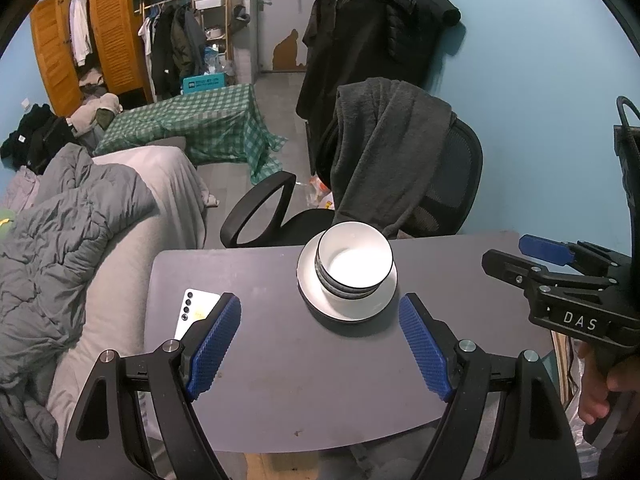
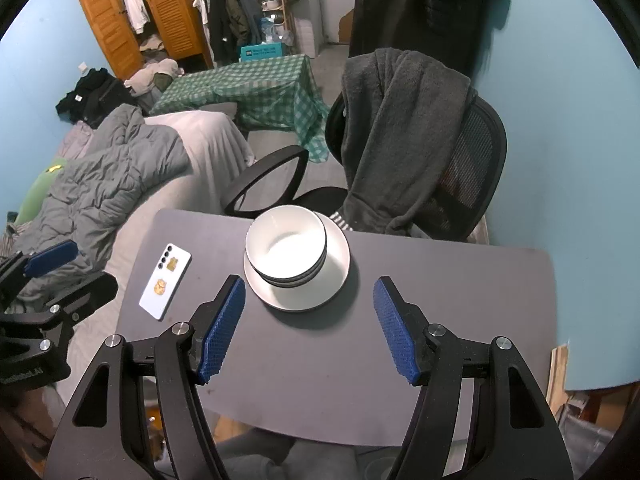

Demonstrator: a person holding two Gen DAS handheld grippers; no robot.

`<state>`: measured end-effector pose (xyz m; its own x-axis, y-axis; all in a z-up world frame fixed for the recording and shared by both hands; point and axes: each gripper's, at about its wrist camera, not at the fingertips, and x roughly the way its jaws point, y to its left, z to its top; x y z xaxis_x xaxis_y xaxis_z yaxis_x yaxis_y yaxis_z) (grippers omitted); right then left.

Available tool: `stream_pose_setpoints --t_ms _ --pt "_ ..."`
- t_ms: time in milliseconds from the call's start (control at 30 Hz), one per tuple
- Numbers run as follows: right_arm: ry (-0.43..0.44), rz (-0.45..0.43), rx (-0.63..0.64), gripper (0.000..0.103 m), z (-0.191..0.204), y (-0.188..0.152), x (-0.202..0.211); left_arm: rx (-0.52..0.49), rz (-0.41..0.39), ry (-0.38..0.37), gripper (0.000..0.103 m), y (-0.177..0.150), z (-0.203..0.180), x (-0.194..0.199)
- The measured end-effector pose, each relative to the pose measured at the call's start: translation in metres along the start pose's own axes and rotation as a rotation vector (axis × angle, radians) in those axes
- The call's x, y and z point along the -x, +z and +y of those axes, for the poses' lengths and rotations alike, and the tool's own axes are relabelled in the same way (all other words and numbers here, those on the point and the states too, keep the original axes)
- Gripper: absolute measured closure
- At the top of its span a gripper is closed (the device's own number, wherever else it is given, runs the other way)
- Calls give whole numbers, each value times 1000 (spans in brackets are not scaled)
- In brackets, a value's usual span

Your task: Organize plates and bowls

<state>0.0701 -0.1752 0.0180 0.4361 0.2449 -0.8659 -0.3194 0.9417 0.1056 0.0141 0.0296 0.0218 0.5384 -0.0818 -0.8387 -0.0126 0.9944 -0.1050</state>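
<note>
bowls [image 1: 354, 266] nested on plate [image 1: 316, 304] mid desk [image 1: 280, 380], phone [image 2: 165, 282] left. left gripper [image 1: 320, 344] and right gripper [image 2: 308, 328] jaws released, hovering short. stack looks finished; next likely pulling away.

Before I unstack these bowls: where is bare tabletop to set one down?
Bare table lies right of the plate, and along the near edge. The bowls crowd the far middle; the phone takes the left edge.
</note>
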Motion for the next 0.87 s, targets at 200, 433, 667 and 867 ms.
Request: stream_pose_setpoints --t_ms 200,433,667,867 --pt "0 -2 -2 37 -1 0 0 1 -2 -6 21 -1 -1 1" --pt "0 -7 -10 37 3 -3 1 -5 -5 -8 21 1 -1 2" --pt "2 -7 -11 37 1 -2 0 -7 -6 -20 21 3 -1 2" --pt "3 -7 -10 37 0 -1 0 -2 -2 -18 21 3 1 3"
